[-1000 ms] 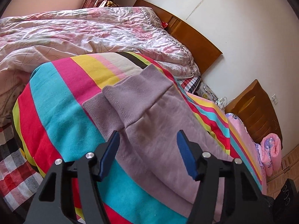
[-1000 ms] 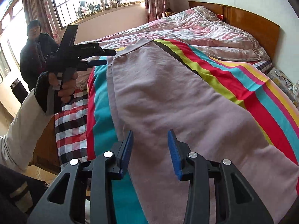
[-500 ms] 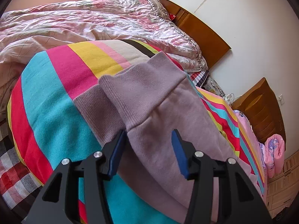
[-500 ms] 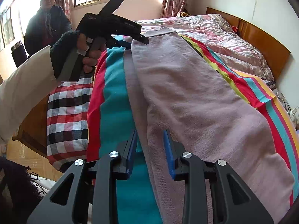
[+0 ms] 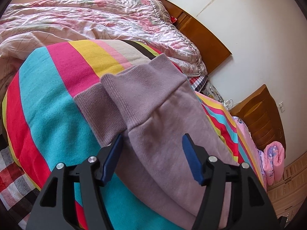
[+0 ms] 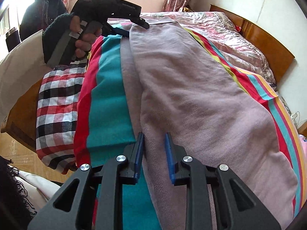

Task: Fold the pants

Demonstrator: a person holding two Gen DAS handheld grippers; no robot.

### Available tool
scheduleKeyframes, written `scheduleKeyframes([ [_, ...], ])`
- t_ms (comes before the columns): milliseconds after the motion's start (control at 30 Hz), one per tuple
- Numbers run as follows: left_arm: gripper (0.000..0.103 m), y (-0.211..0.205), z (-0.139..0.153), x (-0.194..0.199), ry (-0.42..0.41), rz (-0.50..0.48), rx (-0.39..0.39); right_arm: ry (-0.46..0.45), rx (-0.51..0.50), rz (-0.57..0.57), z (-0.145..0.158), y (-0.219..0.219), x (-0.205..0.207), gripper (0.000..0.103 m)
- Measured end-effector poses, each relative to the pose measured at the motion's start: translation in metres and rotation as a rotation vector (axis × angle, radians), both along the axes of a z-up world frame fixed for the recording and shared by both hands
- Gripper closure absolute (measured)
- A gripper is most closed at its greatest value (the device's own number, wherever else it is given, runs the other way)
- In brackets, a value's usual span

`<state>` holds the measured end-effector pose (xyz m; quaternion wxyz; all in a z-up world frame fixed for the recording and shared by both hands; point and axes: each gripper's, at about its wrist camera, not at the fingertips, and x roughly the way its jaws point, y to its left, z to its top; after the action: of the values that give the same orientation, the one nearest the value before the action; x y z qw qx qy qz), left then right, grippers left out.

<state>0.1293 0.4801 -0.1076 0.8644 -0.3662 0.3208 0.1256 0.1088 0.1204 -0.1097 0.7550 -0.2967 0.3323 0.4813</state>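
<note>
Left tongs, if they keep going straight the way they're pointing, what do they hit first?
Most likely the mauve pants: the left tongs are open and straddle the leg just behind its ribbed cuff, so the fabric lies right ahead. Beyond it is the striped blanket. Depth is hard to judge.

- Mauve knit pants (image 5: 157, 126) (image 6: 188, 88) lying lengthwise on striped multicolour blanket (image 5: 57, 103) (image 6: 107, 99), on the bed.
- Behind the blanket, toward wooden headboard (image 5: 201, 38) (image 6: 268, 44): crumpled pink floral quilt (image 5: 80, 23) (image 6: 230, 38).
- Beneath the blanket's near edge: red-and-black plaid sheet (image 6: 55, 111) (image 5: 11, 182).
- Left claw (image 5: 151, 157) at the cuffs; right claw (image 6: 154, 153) straddling the pants' edge.
</note>
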Motion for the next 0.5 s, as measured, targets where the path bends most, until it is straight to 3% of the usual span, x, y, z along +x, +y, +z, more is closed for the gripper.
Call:
scheduleKeyframes([
  [67, 0.036, 0.001, 0.001, -0.004, -0.011, 0.003, -0.013, -0.03, -0.003, 0.009, 0.0, 0.0, -0.003, 0.083],
  [133, 0.036, -0.002, 0.003, -0.009, -0.011, 0.002, -0.005, -0.024, 0.026, -0.016, 0.004, -0.003, 0.0, 0.099],
  [233, 0.037, -0.007, 0.008, -0.01, -0.003, -0.008, 0.047, 0.008, 0.072, -0.056, 0.01, -0.009, 0.011, 0.1],
  [400, 0.039, 0.007, 0.005, -0.014, -0.045, 0.022, -0.041, 0.004, 0.079, -0.061, 0.014, -0.011, 0.012, 0.1],
  [467, 0.044, 0.008, 0.01, -0.013, -0.049, 0.034, -0.029, 0.001, 0.076, -0.055, 0.012, -0.011, 0.01, 0.1],
  [500, 0.052, 0.007, 0.012, -0.012, -0.049, 0.035, -0.025, 0.001, 0.076, -0.055, 0.012, -0.011, 0.01, 0.1],
])
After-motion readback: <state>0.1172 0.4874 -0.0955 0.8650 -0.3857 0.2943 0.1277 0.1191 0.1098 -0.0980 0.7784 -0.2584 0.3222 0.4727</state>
